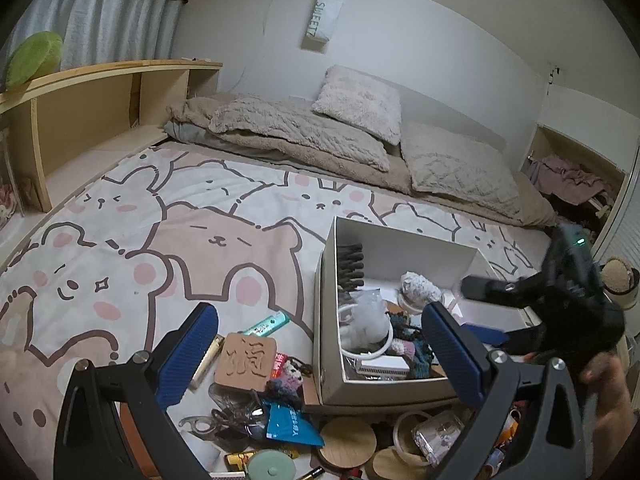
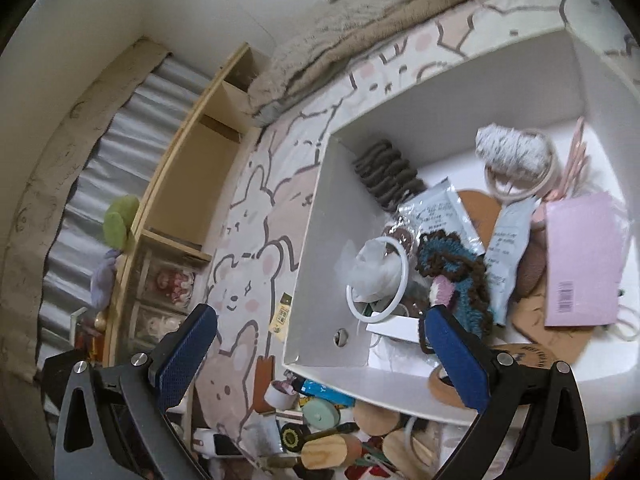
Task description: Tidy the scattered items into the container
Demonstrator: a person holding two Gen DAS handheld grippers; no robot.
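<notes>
My left gripper (image 1: 320, 356) hangs over the near edge of the bed with its blue pads spread wide and nothing between them. My right gripper (image 2: 320, 356) is over the white box (image 2: 316, 248), pads equally spread and empty.

**Location of task items.** The box sits on the bear-and-rabbit bedsheet (image 1: 160, 208) and already holds a dark claw clip (image 2: 386, 178), a white ring (image 2: 404, 264), crocheted yarn pieces (image 2: 456, 264), printed sachets (image 2: 434, 208) and a pink booklet (image 2: 582, 256). The scattered pile lies just outside the box's near wall: a carved wooden block (image 1: 245, 362), a green tube (image 1: 266, 324), a blue packet (image 1: 292, 424), scissors (image 1: 208, 424) and round wooden lids (image 1: 347, 436).

**Step in hand (my judgement).** Pick the next loose item with the left gripper.

1. Select a piece lying on top, such as the wooden block.
2. Descend with the pads straddling its narrow sides; avoid snagging the charm beside it.
3. Close firmly, lift clear of the box wall, and release over a bare part of the floor.
4. Keep the right gripper withdrawn from the drop path.

**Legible text.** A white bag (image 1: 326, 12) on the wall reads "SWEET". The block bears one large carved character. Print on the sachets and tube is too small to read.
</notes>
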